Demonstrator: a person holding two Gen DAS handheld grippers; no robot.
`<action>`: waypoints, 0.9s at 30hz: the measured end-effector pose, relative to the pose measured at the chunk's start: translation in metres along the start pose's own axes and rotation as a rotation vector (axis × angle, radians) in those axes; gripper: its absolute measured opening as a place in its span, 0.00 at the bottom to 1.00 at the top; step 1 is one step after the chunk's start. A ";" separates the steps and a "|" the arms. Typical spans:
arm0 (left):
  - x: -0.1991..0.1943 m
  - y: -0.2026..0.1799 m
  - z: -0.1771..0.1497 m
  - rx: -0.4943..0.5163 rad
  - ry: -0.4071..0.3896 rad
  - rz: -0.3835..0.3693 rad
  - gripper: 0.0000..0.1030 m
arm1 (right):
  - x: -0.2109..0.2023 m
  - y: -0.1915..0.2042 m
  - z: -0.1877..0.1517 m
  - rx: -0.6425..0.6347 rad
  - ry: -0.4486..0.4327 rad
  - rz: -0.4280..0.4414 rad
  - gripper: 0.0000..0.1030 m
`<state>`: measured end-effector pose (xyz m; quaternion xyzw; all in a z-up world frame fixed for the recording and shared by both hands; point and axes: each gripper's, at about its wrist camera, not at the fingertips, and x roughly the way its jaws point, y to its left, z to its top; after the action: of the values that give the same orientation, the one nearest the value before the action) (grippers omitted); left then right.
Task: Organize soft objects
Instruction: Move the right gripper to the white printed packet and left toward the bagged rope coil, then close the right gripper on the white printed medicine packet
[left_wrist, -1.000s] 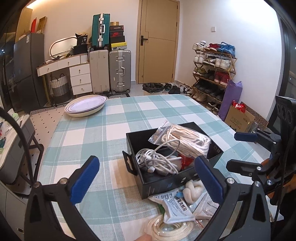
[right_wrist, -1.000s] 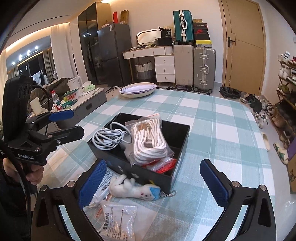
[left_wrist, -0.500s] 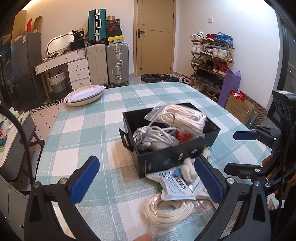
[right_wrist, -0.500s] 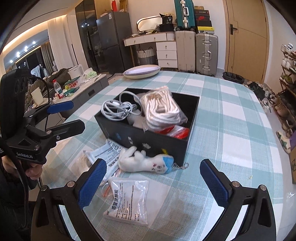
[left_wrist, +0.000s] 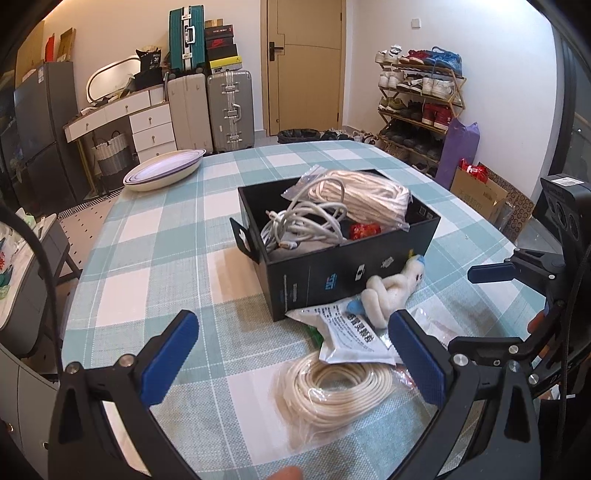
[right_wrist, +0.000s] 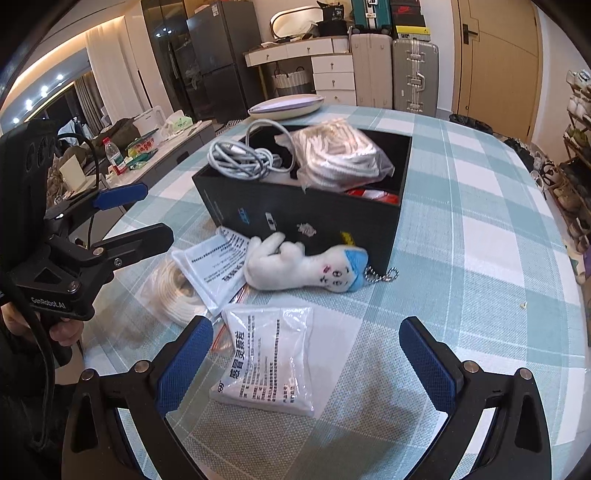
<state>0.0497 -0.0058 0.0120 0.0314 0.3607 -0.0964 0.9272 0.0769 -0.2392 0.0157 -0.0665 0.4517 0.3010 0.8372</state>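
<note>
Our left gripper (left_wrist: 293, 356) hangs above the near edge of the table (left_wrist: 155, 236) with its jaws spread wide and nothing between them, and our right gripper (right_wrist: 306, 354) is just as wide open and empty on the right. Below the left gripper lies a bagged coil of cream cord (left_wrist: 328, 391), with a white printed packet (left_wrist: 354, 339) overlapping its far side. A second white packet (right_wrist: 271, 360) lies flat between the right gripper's fingers (right_wrist: 184, 363), apart from them. Just beyond it a white plush toy (right_wrist: 295, 266) with a blue cap and a small chain lies on its side, touching the near wall of the black box (right_wrist: 306, 218). Inside the box we see a tangle of grey cable (right_wrist: 240, 158) on the left, a bag of white rope (right_wrist: 340, 155) on the right, and something red (right_wrist: 373, 194) beneath the rope. A stack of plates (left_wrist: 164, 173) sits at the table's far left.
</note>
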 end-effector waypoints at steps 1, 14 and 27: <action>0.000 0.000 -0.001 -0.001 0.006 -0.001 1.00 | 0.003 0.001 -0.002 0.000 0.013 0.002 1.00; 0.010 -0.011 -0.014 0.054 0.078 -0.058 1.00 | 0.015 0.011 -0.010 -0.020 0.065 0.003 1.00; 0.012 -0.017 -0.021 0.083 0.108 -0.070 1.00 | 0.024 0.013 -0.010 -0.048 0.090 -0.059 1.00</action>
<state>0.0413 -0.0219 -0.0118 0.0623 0.4067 -0.1418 0.9003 0.0719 -0.2215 -0.0076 -0.1135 0.4793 0.2835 0.8228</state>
